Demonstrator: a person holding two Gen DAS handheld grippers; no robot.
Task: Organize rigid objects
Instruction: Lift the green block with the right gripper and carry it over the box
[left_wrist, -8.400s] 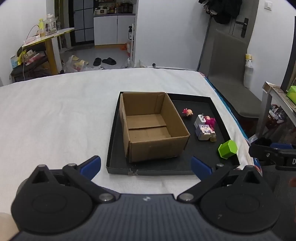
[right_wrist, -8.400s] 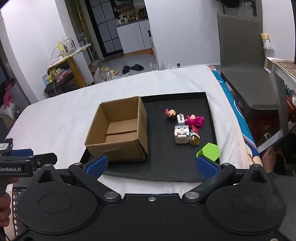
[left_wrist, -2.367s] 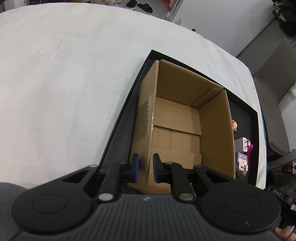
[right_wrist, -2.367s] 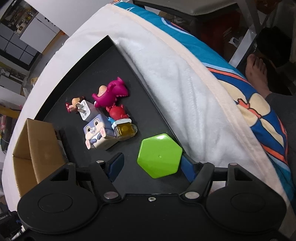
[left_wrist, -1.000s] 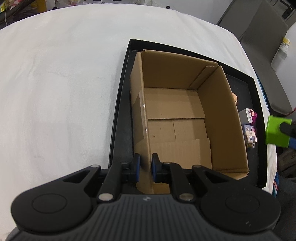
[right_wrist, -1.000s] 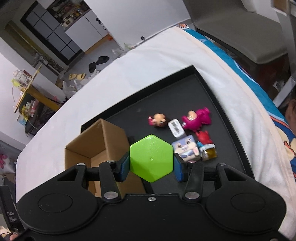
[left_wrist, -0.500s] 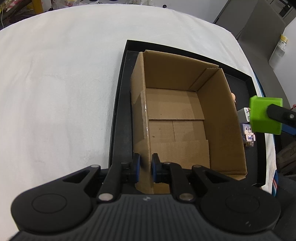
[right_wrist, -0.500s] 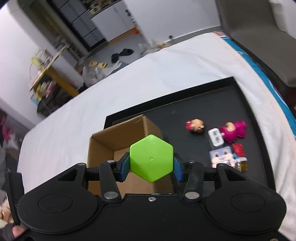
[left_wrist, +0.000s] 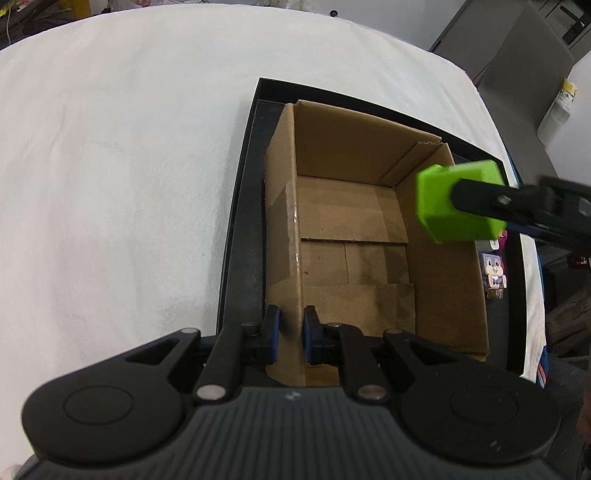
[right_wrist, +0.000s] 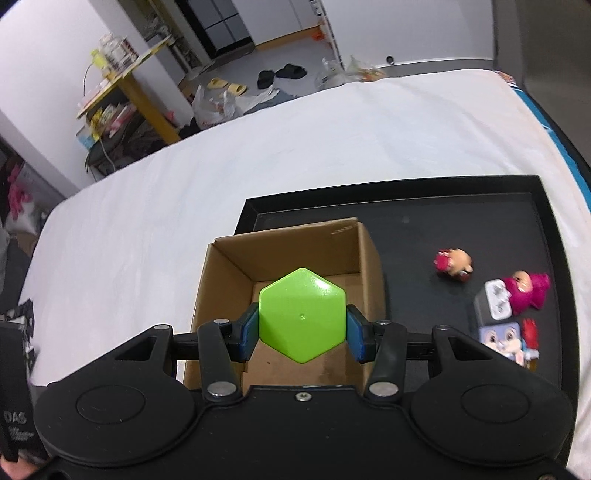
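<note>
An open cardboard box (left_wrist: 354, 236) (right_wrist: 295, 251) stands on the left part of a black tray (left_wrist: 243, 206) (right_wrist: 480, 221). My left gripper (left_wrist: 291, 336) is shut on the box's near left wall. My right gripper (right_wrist: 302, 334) is shut on a green hexagonal block (right_wrist: 302, 317) (left_wrist: 458, 205) and holds it above the box's right side. Small toys lie on the tray to the right: a red-and-tan figure (right_wrist: 452, 263), a magenta figure (right_wrist: 528, 291), a white plug (right_wrist: 493, 302) and a rabbit cube (right_wrist: 502, 341) (left_wrist: 493, 269).
The tray lies on a white cloth (left_wrist: 110, 184) (right_wrist: 258, 155). Beyond its far edge are a yellow table (right_wrist: 122, 77), bags and slippers on the floor. A grey chair (left_wrist: 528, 77) stands at the right.
My right gripper has carried the green block leftward from beside the box to above its open top. My left gripper still holds the box wall.
</note>
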